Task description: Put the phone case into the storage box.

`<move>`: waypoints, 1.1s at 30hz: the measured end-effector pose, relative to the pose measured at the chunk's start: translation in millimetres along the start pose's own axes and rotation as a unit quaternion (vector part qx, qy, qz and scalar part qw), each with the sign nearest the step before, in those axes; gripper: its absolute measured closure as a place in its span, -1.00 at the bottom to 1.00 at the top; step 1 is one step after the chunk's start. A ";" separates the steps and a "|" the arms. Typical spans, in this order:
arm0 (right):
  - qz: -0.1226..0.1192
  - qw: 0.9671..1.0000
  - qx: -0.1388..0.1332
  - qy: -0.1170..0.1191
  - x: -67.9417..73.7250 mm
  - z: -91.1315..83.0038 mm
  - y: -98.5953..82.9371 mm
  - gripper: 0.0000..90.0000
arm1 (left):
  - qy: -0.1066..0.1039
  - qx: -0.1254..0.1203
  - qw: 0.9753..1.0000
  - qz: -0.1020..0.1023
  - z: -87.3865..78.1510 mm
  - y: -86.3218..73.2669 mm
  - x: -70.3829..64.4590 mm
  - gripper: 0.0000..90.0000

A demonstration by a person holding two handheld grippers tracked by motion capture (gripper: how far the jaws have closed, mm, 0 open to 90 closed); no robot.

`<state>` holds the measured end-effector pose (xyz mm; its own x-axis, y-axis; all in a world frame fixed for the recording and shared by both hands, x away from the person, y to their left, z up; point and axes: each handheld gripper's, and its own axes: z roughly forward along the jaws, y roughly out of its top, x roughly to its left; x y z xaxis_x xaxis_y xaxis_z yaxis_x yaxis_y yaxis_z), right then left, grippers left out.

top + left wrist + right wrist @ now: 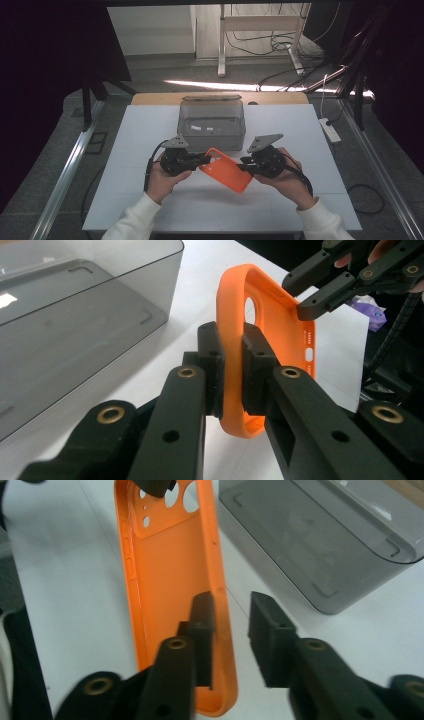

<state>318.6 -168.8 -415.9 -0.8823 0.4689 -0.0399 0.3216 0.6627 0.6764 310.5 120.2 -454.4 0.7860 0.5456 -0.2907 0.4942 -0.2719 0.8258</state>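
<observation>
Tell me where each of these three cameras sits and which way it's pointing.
High view: above the person's side, looking forward and down at the white table; both hands and white sleeves show.
Left gripper view: rides the left gripper, looking along its jaws, shut on the orange phone case rim.
Right gripper view: rides the right gripper, looking along its jaws, open astride the case edge.
Shared: the case and the grey bin show in all three.

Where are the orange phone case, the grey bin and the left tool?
orange phone case (227,171), high view, on its back face.
grey bin (211,134), high view, on its front wall.
left tool (231,371), left gripper view, between its fingertips, at the case edge.
</observation>
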 end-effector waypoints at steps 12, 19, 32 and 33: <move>0.045 0.997 -0.059 0.027 -10.3 -6.3 -6.2 -0.20 | 0.008 -0.008 1.000 0.006 -5.0 -2.1 1.5 0.82; 0.068 0.995 -0.069 0.032 -14.6 -3.8 -8.6 -0.46 | 0.009 -0.009 1.000 0.007 -6.6 -3.1 1.8 0.82; 0.079 0.993 -0.073 0.056 -16.8 3.5 -11.2 -0.57 | 0.010 -0.013 1.000 0.008 -6.1 -3.2 0.2 0.81; 0.078 0.993 -0.073 0.057 -16.2 4.3 -11.1 -0.57 | 0.009 -0.012 1.000 0.008 -5.5 -3.3 -0.1 0.81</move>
<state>330.7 -181.3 -425.8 -0.8613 0.4846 0.1526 0.4125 0.4918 0.7668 306.7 125.4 -454.4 0.7869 0.5556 -0.2685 0.4722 -0.2621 0.8417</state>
